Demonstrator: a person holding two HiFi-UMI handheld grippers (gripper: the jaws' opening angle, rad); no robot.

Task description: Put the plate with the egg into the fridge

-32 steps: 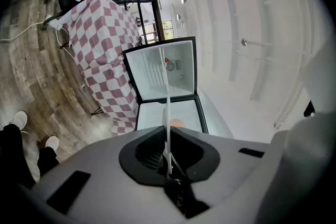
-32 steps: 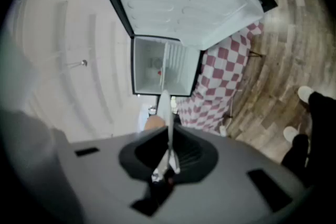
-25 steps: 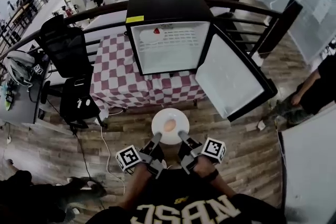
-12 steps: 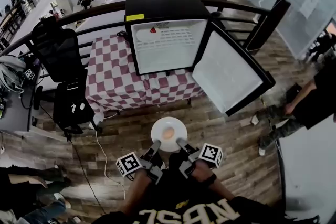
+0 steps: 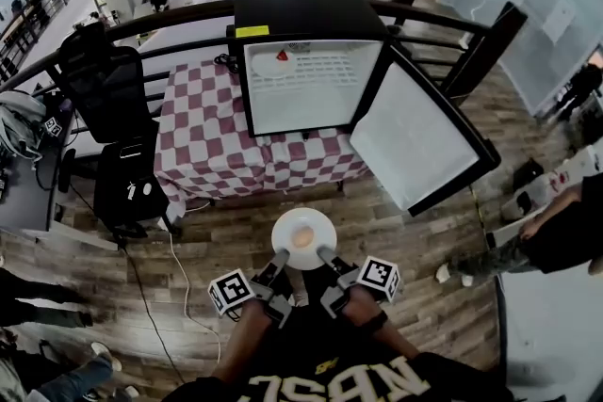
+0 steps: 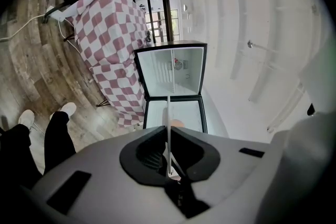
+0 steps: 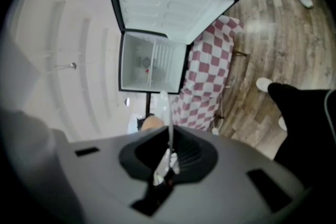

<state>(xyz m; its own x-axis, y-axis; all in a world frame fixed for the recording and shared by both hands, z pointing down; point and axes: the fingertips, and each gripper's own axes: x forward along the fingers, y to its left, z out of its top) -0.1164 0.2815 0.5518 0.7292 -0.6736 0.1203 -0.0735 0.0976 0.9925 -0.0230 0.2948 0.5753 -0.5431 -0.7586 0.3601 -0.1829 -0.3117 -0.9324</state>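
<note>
A white plate with a brown egg on it hangs in front of me, above the wood floor. My left gripper is shut on the plate's near left rim and my right gripper is shut on its near right rim. In the left gripper view the plate shows edge-on between the jaws with the egg beside it. The right gripper view shows the plate and egg the same way. Ahead stands the small black fridge on a table, its door swung open to the right.
A red-and-white checked cloth covers the table under the fridge. A red item lies on the fridge's upper shelf. A black office chair stands at the left. A dark railing runs behind. People stand at the right and lower left.
The plate, egg and both grippers keep their hold and place in front of me. The view shifted slightly, and people at the edges have moved.
</note>
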